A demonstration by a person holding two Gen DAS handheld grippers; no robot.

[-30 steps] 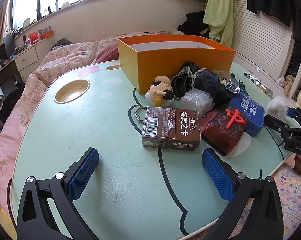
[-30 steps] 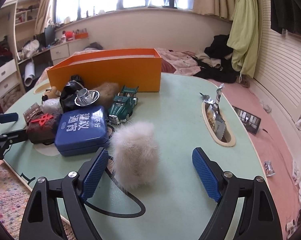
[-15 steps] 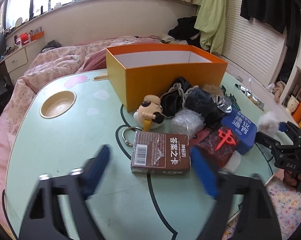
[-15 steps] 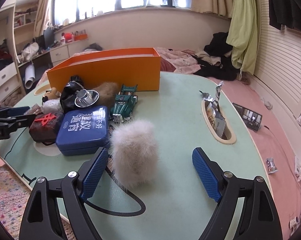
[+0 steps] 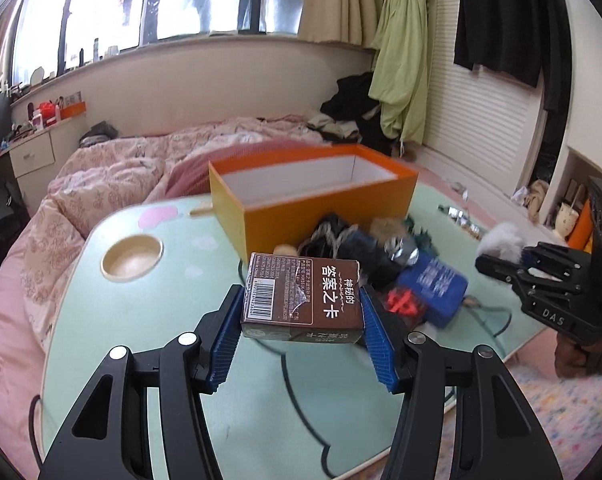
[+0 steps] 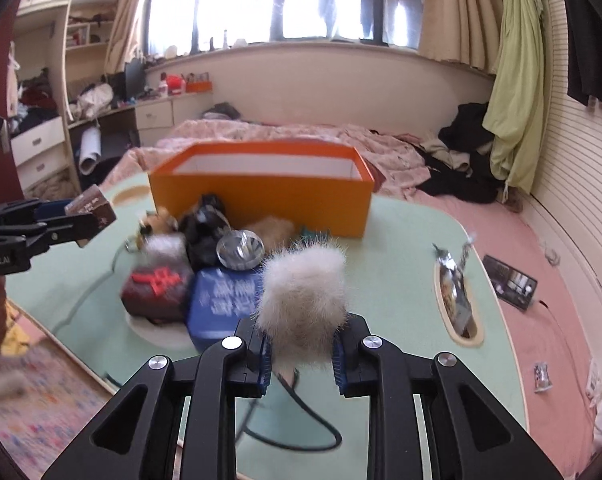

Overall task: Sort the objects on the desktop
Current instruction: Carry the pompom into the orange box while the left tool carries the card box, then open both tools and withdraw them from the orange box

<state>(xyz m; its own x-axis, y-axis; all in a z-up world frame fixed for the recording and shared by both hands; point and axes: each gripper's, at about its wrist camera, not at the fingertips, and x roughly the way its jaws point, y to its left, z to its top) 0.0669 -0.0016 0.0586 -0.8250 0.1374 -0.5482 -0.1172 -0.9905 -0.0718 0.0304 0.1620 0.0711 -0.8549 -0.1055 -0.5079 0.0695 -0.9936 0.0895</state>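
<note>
The table [image 5: 149,344] stands before the bed [image 5: 113,176], which runs along the wall under the window. The open box [image 5: 325,204] sits on the table's far side. A heap of small things lies on the table just in front of the box: a tin [image 6: 221,300], with a wrapped block [image 6: 157,292] touching its left side in the right wrist view and a funnel-shaped piece [image 6: 240,249] behind it. The card box [image 5: 301,300] hangs above the table, between the left gripper's [image 5: 301,344] pads, nearer than the heap. The fur ball [image 6: 303,296] sits between the right gripper's [image 6: 301,356] pads, to the right of the tin. A round recess [image 5: 131,258] lies in the tabletop left of the box.
</note>
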